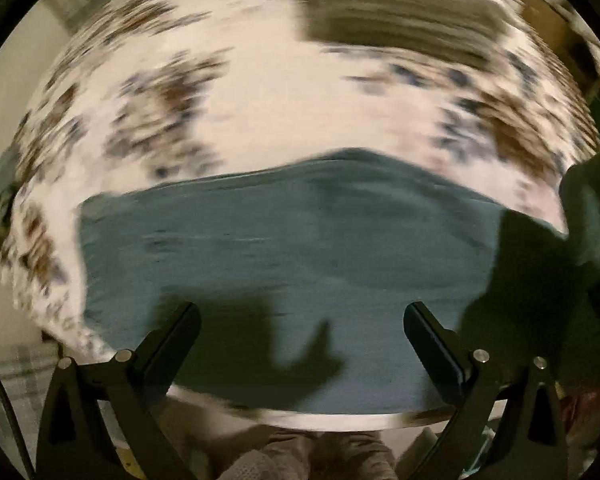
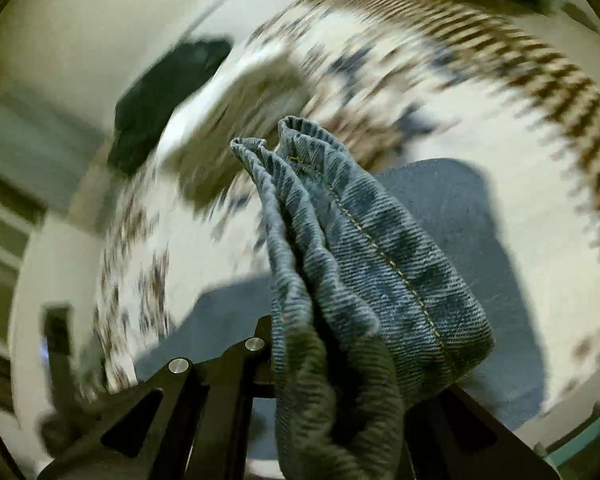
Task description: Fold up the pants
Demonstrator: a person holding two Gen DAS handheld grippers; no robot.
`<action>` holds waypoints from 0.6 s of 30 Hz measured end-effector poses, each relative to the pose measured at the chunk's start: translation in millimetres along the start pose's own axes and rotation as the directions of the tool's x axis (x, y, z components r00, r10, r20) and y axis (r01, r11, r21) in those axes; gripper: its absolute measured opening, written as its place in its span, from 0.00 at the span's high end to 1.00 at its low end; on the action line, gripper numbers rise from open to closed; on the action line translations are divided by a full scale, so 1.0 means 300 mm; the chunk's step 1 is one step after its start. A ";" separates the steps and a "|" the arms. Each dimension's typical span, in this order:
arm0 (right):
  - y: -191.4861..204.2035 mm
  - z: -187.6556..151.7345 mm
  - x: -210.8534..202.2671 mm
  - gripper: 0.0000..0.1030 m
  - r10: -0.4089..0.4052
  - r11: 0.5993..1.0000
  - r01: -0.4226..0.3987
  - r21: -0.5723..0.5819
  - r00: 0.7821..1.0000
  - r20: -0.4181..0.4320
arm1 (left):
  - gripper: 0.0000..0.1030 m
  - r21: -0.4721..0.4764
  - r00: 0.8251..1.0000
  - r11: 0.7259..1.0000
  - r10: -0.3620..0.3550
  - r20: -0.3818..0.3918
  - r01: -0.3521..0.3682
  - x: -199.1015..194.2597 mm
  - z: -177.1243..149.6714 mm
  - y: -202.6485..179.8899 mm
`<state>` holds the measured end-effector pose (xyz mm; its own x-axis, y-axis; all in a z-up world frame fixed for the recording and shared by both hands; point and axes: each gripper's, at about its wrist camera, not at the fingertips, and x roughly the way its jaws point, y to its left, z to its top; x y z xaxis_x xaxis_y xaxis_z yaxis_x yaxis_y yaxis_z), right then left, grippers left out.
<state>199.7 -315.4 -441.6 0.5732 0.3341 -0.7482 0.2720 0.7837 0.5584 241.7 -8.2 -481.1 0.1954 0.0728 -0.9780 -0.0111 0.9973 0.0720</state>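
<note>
We hold one pair of jeans over a patterned bed.
Only our right gripper [image 2: 340, 360] view shows it pinching bunched jeans [image 2: 364, 248] at 6 o'clock; our left gripper [image 1: 302, 340], spread, sees them flat on the bed [image 1: 268, 92].

A home bedroom: floral bedsheet [image 1: 260, 92], pillow [image 2: 236, 96].

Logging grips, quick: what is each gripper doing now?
Left gripper: open, holding nothing, above the jeans.
Right gripper: shut on bunched jeans.
</note>
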 end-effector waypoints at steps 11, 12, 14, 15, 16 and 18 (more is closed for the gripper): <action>0.358 -0.383 0.432 0.53 -0.265 0.881 0.116 -0.459 0.924 -0.275 | 0.00 -0.199 0.998 0.979 -0.057 -0.034 0.049 0.077 -0.008 0.388; 0.370 -0.379 0.410 0.39 -0.214 0.893 0.059 -0.445 0.927 -0.308 | 0.00 -0.201 0.996 0.977 -0.085 -0.029 0.077 0.076 0.002 0.386; 0.358 -0.351 0.335 0.28 -0.066 0.936 -0.064 -0.345 0.934 -0.352 | 0.00 -0.205 0.989 0.969 -0.144 -0.022 0.136 0.073 0.021 0.364; 0.337 -0.330 0.284 0.27 0.006 0.954 -0.110 -0.279 0.936 -0.351 | 0.00 -0.201 0.985 0.966 -0.172 -0.019 0.165 0.069 0.028 0.349; 0.301 -0.306 0.230 0.25 0.072 0.967 -0.150 -0.205 0.936 -0.346 | 0.00 -0.193 0.978 0.961 -0.207 -0.018 0.199 0.069 0.036 0.322; 0.212 -0.254 0.160 0.23 0.061 0.987 -0.103 -0.121 0.950 -0.305 | 0.00 -0.162 0.960 0.950 -0.276 -0.034 0.267 0.089 0.048 0.246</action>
<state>185.6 -209.7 -469.2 0.3258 0.5253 -0.7861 0.1161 0.8029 0.5846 260.4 67.3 -499.2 0.1570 -0.2056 -0.9660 -0.1176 0.9672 -0.2250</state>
